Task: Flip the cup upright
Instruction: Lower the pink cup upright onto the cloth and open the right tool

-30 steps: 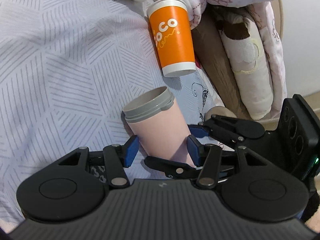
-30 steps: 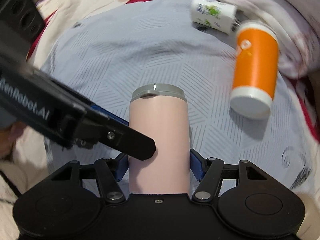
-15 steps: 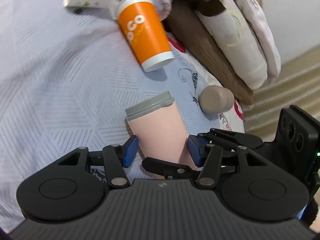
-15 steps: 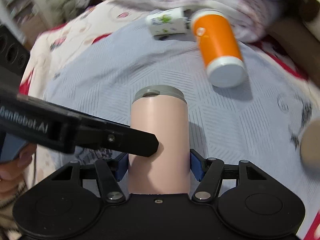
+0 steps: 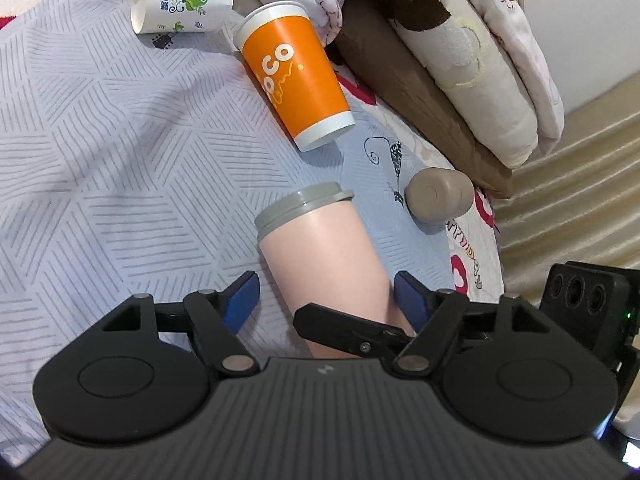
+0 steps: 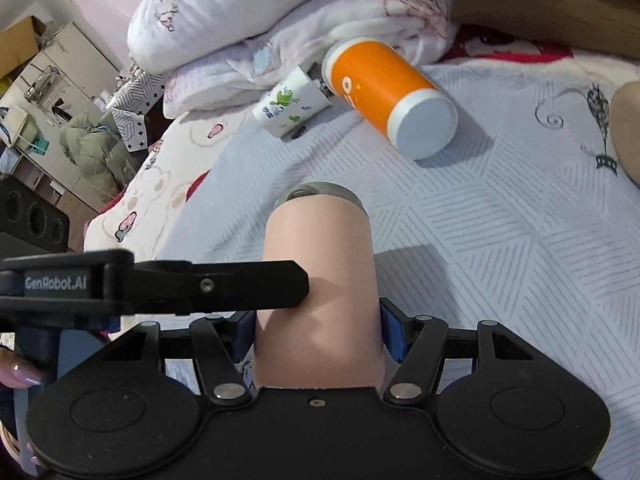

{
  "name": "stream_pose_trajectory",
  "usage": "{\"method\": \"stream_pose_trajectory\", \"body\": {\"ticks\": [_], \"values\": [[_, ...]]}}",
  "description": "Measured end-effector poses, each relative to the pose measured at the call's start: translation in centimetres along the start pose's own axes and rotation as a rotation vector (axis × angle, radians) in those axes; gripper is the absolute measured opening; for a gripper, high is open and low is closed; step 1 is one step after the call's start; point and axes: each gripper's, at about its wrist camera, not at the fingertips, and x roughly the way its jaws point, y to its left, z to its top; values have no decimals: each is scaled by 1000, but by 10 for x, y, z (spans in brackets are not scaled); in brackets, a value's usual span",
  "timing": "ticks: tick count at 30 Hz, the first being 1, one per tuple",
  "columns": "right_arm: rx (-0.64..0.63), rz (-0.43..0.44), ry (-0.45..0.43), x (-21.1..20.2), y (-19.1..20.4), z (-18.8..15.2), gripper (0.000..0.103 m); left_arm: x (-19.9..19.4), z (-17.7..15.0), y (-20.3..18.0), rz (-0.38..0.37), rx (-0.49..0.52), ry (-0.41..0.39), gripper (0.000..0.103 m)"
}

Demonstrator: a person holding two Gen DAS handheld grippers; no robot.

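Observation:
A pink tumbler with a grey rim (image 5: 320, 248) is held tilted above the bedspread, rim pointing away; it also shows in the right wrist view (image 6: 318, 280). My right gripper (image 6: 316, 334) is shut on its body, blue pads on both sides. My left gripper (image 5: 324, 296) straddles the same tumbler: the right pad touches it, the left pad stands off with a gap, so it is open. A finger (image 6: 224, 286) of the left gripper crosses in front of the tumbler.
An orange paper cup (image 5: 294, 76) and a white leaf-print cup (image 5: 182, 2) lie on their sides on the grey striped bedspread (image 5: 100, 140). A tan lid-like round object (image 5: 438, 196) lies near the bed's edge. Folded blankets and pillows (image 5: 460, 48) pile behind.
Both grippers and the tumbler have swung and tilted together, the background shifting. The left gripper's left pad now stands farther off the tumbler.

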Motion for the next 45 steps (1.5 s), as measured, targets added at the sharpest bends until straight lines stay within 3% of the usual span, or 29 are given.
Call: {"method": "stream_pose_trajectory", "body": {"ticks": [6, 10, 20, 26, 30, 33, 40, 45], "values": [[29, 39, -19, 1, -1, -3, 67, 5, 0, 4, -24, -31, 21, 73], [-64, 15, -18, 2, 13, -5, 67, 1, 1, -1, 10, 14, -18, 70], [-230, -65, -46, 1, 30, -9, 67, -12, -14, -49, 123, 367, -143, 62], [-371, -144, -134, 2, 38, -15, 67, -17, -27, -73, 194, 538, -221, 61], [-506, -214, -212, 7, 42, -22, 67, -14, -27, -74, 207, 565, -246, 61], [-539, -240, -246, 9, 39, -22, 67, -9, -26, -74, 200, 581, -264, 61], [-563, -296, -308, 17, 25, -16, 67, 14, -17, -73, 199, 593, -277, 61], [-516, -267, -315, 19, 17, -13, 67, 17, -20, -73, 200, 616, -294, 61]]}}
